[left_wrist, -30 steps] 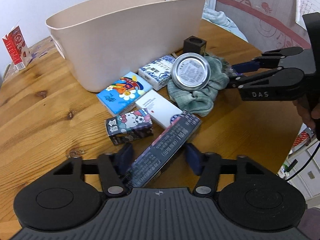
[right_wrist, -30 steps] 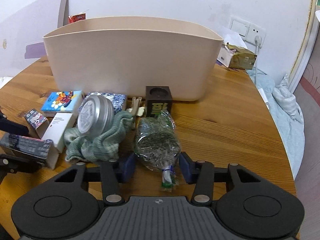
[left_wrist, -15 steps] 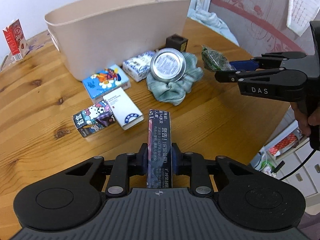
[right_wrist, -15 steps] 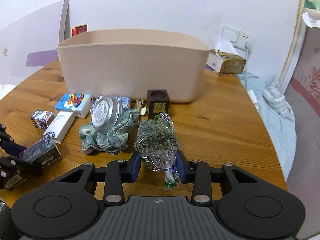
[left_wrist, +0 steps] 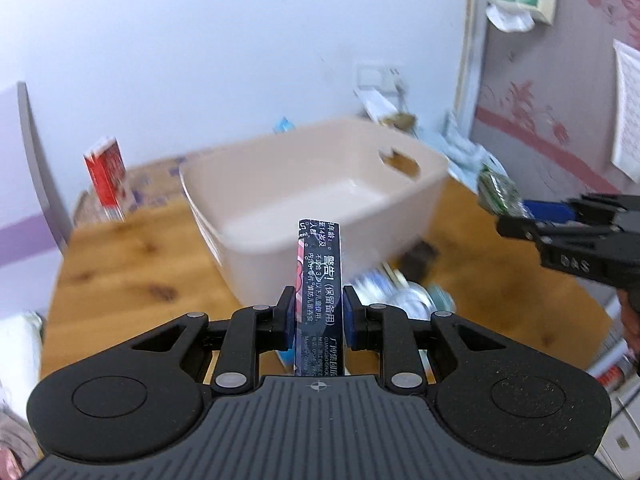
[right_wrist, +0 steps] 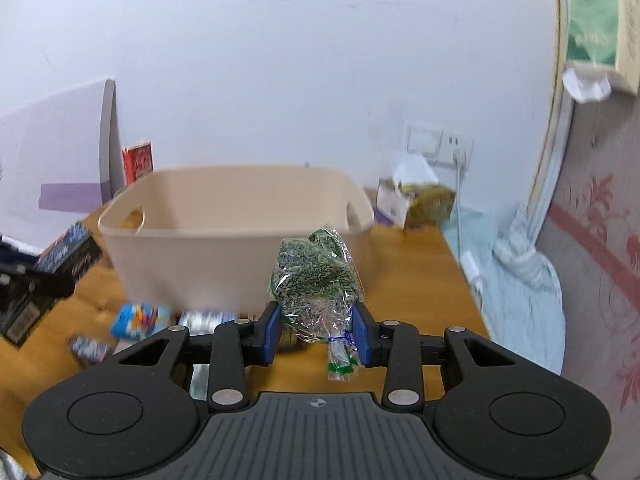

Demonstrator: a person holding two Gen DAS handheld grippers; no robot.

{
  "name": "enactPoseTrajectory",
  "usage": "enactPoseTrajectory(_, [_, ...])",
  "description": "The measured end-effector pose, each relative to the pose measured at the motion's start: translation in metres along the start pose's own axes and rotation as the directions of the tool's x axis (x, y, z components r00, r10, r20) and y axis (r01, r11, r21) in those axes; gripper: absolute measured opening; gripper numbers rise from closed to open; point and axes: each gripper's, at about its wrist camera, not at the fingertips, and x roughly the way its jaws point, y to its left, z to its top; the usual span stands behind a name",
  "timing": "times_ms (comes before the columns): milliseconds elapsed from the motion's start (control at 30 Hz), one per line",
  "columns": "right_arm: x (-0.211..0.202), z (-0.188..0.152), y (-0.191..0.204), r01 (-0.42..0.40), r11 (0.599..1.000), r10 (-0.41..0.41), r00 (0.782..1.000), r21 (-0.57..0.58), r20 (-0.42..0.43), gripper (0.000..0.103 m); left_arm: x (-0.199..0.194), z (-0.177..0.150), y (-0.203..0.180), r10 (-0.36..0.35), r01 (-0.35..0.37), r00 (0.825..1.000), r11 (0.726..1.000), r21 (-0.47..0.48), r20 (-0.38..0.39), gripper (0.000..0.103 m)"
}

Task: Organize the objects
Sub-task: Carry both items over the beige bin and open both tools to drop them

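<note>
- while the beige bin (left_wrist: 400, 216) is sitting empty, the left gripper (left_wrist: 318, 316) is pinching a dark box (left_wrist: 319, 276) in its jaws.
- the right gripper (right_wrist: 318, 328) is squeezing a herb packet (right_wrist: 316, 280); small items (right_wrist: 136, 320) are waiting on the tabletop (right_wrist: 416, 280).

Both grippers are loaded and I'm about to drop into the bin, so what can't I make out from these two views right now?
- Items on the table, left wrist view: motion-blurred and partly behind the dark box in the left gripper.
- Beige bin floor, right wrist view: hidden by its near wall.
- Right gripper fingertips: covered by the green packet.
</note>
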Motion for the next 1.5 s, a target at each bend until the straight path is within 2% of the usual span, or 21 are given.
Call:
enactPoseTrajectory(233, [0.025,0.041,0.001,0.013,1.000,-0.011,0.999,-0.023,0.049,0.036,0.038,0.049,0.016,0.081,-0.080,0.996,0.997,-0.015,0.029,0.023])
enactPoseTrajectory(500, [0.080,0.069,0.007,0.002,0.998,-0.002,1.000,-0.059,0.001,0.036,0.109,0.082,0.026,0.134,-0.136,0.989,0.990,-0.027,-0.063,0.023])
enactPoseTrajectory(633, [0.106,0.074,0.011,-0.015,0.998,0.012,0.999,-0.065,-0.037,0.036,0.140,0.089,0.030,0.148,-0.153,0.983,0.988,-0.035,-0.109,0.023])
enactPoseTrajectory(800, [0.137,0.075,0.019,-0.026,0.996,0.018,0.995,-0.089,-0.096,0.036,0.170,0.083,0.031,0.151,-0.158,0.971,0.987,-0.026,-0.184,0.023])
enactPoseTrajectory(933, [0.142,0.071,0.022,-0.033,0.996,0.023,0.993,-0.086,-0.117,0.038,0.173,0.080,0.036,0.105,-0.118,0.977,0.991,-0.061,-0.185,0.024])
enactPoseTrajectory(967, [0.140,0.071,0.022,-0.028,0.996,0.018,0.994,-0.081,-0.111,0.050,0.171,0.080,0.036,0.106,-0.118,0.978,0.991,-0.060,-0.178,0.026])
enactPoseTrajectory(1000, [0.136,0.071,0.022,-0.030,0.997,0.021,0.994,-0.078,-0.104,0.050,0.168,0.080,0.035,0.112,-0.123,0.980,0.991,-0.054,-0.166,0.030])
enactPoseTrajectory(1067, [0.129,0.071,0.021,-0.026,0.997,0.019,0.996,-0.079,-0.089,0.056,0.158,0.082,0.034,0.128,-0.136,0.982,0.989,-0.051,-0.139,0.061])
enactPoseTrajectory(1133, [0.119,0.071,0.022,-0.014,0.996,0.008,0.998,-0.084,-0.070,0.062,0.144,0.083,0.033,0.153,-0.159,0.983,0.985,-0.066,-0.099,0.072])
enactPoseTrajectory(1333, [0.085,0.069,0.018,-0.008,0.998,0.006,1.000,-0.060,-0.028,0.079,0.100,0.077,0.031,0.189,-0.191,0.981,0.977,-0.093,-0.031,0.083])
enactPoseTrajectory(1400, [0.073,0.065,0.018,-0.010,0.998,0.009,1.000,-0.057,-0.021,0.082,0.085,0.071,0.029,0.200,-0.201,0.980,0.975,-0.092,-0.017,0.084])
enactPoseTrajectory(1467, [0.062,0.061,0.021,-0.012,0.998,0.011,1.000,-0.059,-0.012,0.091,0.072,0.063,0.028,0.208,-0.208,0.978,0.973,-0.101,-0.013,0.084])
enactPoseTrajectory(1500, [0.055,0.057,0.023,-0.012,0.998,0.012,1.000,-0.064,-0.008,0.092,0.067,0.058,0.028,0.211,-0.211,0.977,0.972,-0.107,-0.012,0.084])
